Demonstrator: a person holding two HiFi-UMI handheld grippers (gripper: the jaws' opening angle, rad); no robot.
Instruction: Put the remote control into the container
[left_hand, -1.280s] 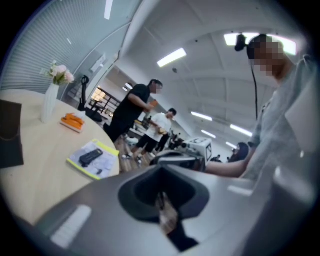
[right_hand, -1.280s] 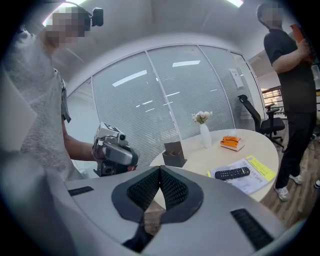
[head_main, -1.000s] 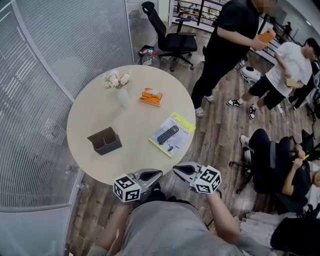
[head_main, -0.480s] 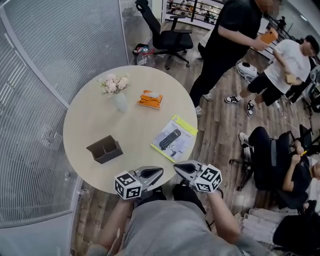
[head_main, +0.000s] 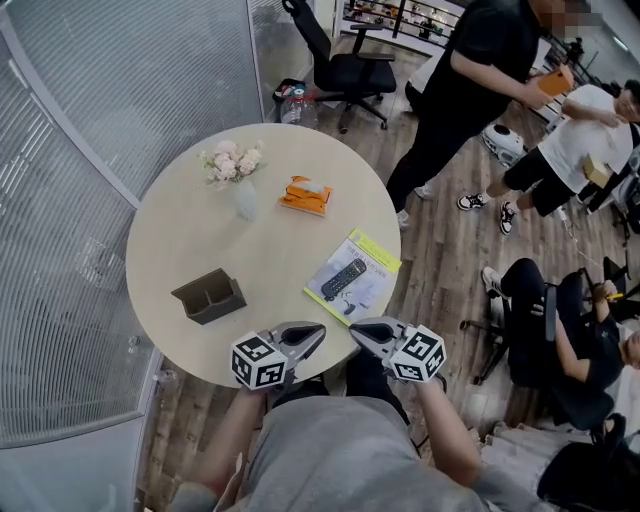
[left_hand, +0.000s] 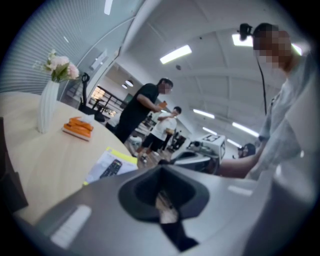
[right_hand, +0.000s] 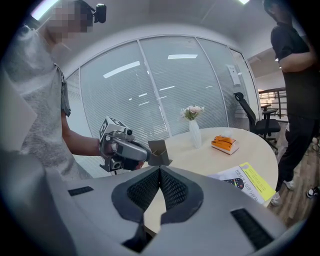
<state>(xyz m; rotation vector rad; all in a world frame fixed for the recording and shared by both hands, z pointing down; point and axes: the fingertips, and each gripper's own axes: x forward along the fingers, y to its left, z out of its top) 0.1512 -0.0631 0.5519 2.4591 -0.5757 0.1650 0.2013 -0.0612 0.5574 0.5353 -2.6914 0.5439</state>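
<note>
A black remote control (head_main: 343, 279) (left_hand: 110, 168) (right_hand: 235, 182) lies on a white and yellow leaflet (head_main: 372, 262) at the right side of the round table (head_main: 190, 235). The dark brown two-compartment container (head_main: 210, 296) (right_hand: 159, 152) stands at the table's front left. My left gripper (head_main: 318, 332) (left_hand: 160, 189) and right gripper (head_main: 355, 330) (right_hand: 160, 182) hover side by side at the table's near edge, both shut and holding nothing. The remote is a short way beyond the right gripper; the container is ahead and left of the left gripper.
A white vase of pale flowers (head_main: 240, 180) and an orange pack (head_main: 306, 194) sit at the table's far side. A glass partition (head_main: 100, 90) curves along the left. An office chair (head_main: 345, 70) and several people (head_main: 470, 90) are beyond and right of the table.
The head view has shifted slightly, so the table sits a little differently in frame. Both grippers keep their place at the table's near edge, still shut. The standing people shifted a bit.
</note>
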